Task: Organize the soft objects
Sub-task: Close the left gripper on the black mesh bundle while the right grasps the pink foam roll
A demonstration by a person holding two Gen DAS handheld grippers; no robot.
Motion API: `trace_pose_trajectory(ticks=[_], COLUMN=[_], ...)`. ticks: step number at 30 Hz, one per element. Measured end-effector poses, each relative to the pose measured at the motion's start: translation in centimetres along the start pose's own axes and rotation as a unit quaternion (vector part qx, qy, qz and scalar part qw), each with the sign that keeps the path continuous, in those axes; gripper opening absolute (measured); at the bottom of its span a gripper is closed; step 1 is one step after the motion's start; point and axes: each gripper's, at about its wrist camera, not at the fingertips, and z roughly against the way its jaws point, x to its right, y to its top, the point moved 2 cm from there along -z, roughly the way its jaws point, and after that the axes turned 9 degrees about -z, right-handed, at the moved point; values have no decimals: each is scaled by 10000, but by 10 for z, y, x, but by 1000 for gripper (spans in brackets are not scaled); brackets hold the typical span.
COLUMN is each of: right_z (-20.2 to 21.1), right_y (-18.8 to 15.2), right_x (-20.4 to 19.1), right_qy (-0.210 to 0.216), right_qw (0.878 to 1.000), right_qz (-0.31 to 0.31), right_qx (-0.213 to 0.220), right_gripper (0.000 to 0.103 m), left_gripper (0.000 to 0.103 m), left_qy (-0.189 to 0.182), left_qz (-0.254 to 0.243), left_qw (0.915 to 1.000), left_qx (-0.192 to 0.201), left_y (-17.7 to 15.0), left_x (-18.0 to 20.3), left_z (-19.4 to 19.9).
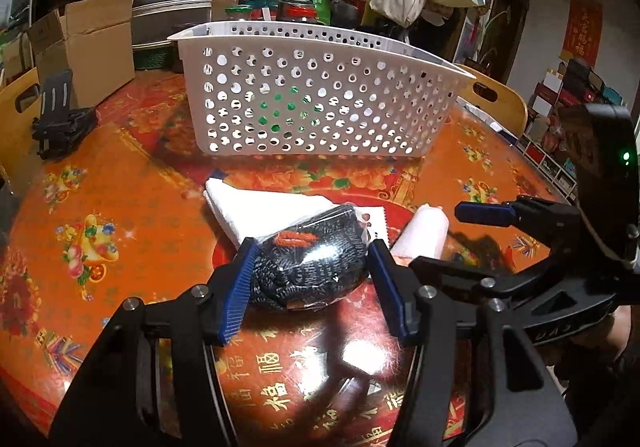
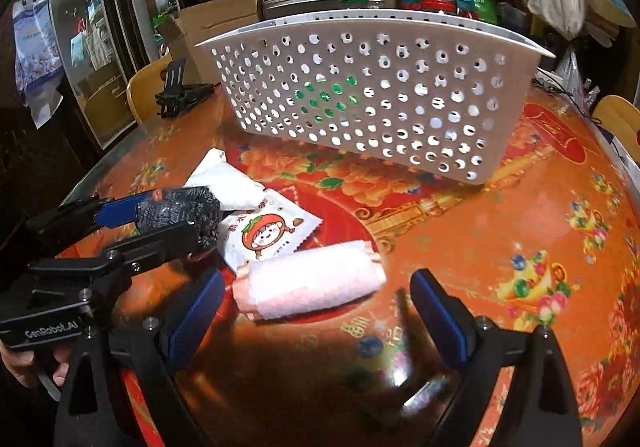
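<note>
The dark knitted bundle (image 1: 308, 267), wrapped in clear film with an orange mark on top, sits low in the centre of the left wrist view, and your left gripper (image 1: 310, 279) has its blue pads pressed against both of its sides, so you are holding it. In the right wrist view the same bundle (image 2: 176, 215) shows at the left edge between that gripper's fingers.

Just beyond it lies a folded white cloth (image 1: 256, 211), with a small printed packet (image 2: 268, 235) showing a cartoon face beside it. Near these, a rolled pink towel (image 2: 312, 283) lies on the table (image 1: 120, 207), lower centre of the right wrist view, between the fingers of your right gripper (image 2: 316, 311), which stands wide and touches nothing.

The white perforated basket (image 1: 316, 103) stands upright further back, in the upper middle of both views, well apart from the soft things. A black stand (image 1: 60, 119) rests at the left edge.
</note>
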Motion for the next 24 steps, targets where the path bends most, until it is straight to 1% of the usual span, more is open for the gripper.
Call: trace_pose_trajectory(ticks=[4, 7, 9, 11, 15, 19, 22, 24], right_z=[-7, -12, -15, -16, -17, -16, -15, -12], right_y=[3, 3, 3, 3, 2, -1, -1, -1], right_x=[-2, -7, -9, -11, -12, -18, -23, -21], right_qy=[55, 67, 39, -16, -16, -201, -326, -290], right_qw=[9999, 9997, 9994, 9994, 9994, 9986, 9979, 9984], right_qz=[34, 137, 193, 212, 231, 423, 550, 491], right_qx=[-93, -216, -272, -273, -263, -231, -139, -22], right_gripper=[94, 93, 85, 80, 78, 74, 74, 74], left_gripper=[54, 54, 54, 54, 54, 54, 54, 54], left_qy=[-86, -76, -116, -182, -176, -182, -188, -188], left_qz=[220, 487, 649, 755, 721, 730, 749, 745], left_qw=[9997, 9988, 9978, 9970, 9972, 9971, 9970, 9970], left_qx=[-5, 9, 12, -27, -37, -65, -60, -55], left_y=[0, 1, 1, 1, 2, 1, 0, 0], left_x=[-9, -19, -25, -29, -28, -27, -27, -28], left_z=[0, 0, -1, -3, -3, -4, -5, -5])
